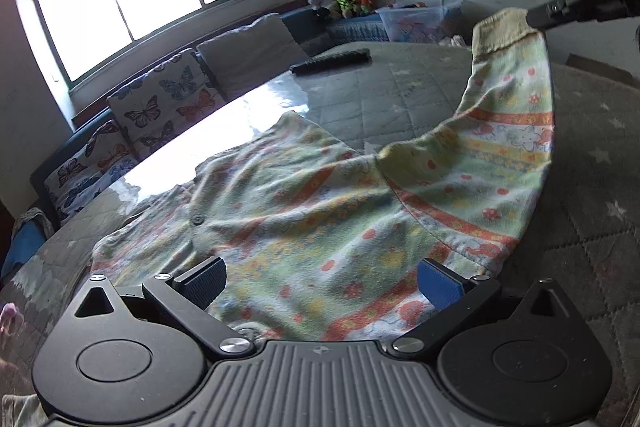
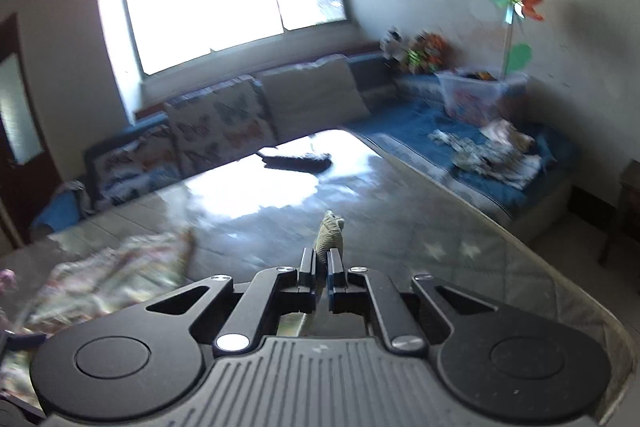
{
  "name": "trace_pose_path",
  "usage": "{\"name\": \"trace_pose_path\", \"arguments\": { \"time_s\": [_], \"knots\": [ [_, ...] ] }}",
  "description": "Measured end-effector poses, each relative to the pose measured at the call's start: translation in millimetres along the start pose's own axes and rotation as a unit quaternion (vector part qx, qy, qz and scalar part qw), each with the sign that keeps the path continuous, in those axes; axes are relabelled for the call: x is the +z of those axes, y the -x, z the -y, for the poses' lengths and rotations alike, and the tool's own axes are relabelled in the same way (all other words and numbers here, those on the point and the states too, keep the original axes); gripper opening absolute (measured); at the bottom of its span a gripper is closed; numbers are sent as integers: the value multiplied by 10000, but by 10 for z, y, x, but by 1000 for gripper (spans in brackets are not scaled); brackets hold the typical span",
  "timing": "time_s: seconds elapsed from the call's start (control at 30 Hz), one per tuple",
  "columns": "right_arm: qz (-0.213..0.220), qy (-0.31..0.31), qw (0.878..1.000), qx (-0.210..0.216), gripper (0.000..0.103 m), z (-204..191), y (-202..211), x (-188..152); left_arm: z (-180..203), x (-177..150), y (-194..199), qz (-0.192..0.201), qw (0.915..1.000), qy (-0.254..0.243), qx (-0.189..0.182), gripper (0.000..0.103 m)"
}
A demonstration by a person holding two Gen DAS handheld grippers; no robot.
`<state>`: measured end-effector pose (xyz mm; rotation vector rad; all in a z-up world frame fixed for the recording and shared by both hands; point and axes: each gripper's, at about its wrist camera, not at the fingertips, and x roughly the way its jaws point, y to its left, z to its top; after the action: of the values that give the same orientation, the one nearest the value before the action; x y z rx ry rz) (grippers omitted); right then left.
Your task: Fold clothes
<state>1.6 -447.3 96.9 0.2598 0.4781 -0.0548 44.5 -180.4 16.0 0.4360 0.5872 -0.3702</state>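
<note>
A child's flowered garment (image 1: 304,219) in green, yellow and orange lies rumpled on the glass-topped table (image 1: 400,83). One sleeve (image 1: 512,131) is lifted to the upper right, its ribbed cuff (image 1: 500,31) pinched by my right gripper (image 1: 536,17). In the right wrist view that gripper (image 2: 322,263) is shut on the cuff (image 2: 330,233), which sticks up between the fingers; the rest of the garment (image 2: 108,267) is a blur at the lower left. My left gripper (image 1: 320,281) hovers open over the garment's near hem, with nothing between its fingers.
A dark remote control (image 1: 332,61) lies at the table's far side. Behind the table runs a sofa with butterfly cushions (image 1: 168,103) under a bright window. Soft toys (image 1: 344,1), a plastic box (image 2: 476,95) with a paper pinwheel and loose clothes (image 2: 492,155) sit on the blue sofa at the right.
</note>
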Motion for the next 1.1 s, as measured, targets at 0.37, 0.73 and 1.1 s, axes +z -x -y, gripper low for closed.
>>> {"name": "trace_pose_path", "arguments": {
  "time_s": [0.37, 0.73, 1.1],
  "knots": [
    [112, 1032, 9800, 1699, 4, -1314, -9, 309, -760, -322, 461, 221, 9920, 941, 806, 103],
    [-766, 1940, 9395, 2717, 4, -2394, -351, -340, -1269, -860, 703, -83, 9755, 1693, 1402, 103],
    [-1379, 2342, 9167, 2930, 27, -2332, -219, -830, -1406, -874, 732, -68, 9696, 1870, 1577, 103]
  ]
}}
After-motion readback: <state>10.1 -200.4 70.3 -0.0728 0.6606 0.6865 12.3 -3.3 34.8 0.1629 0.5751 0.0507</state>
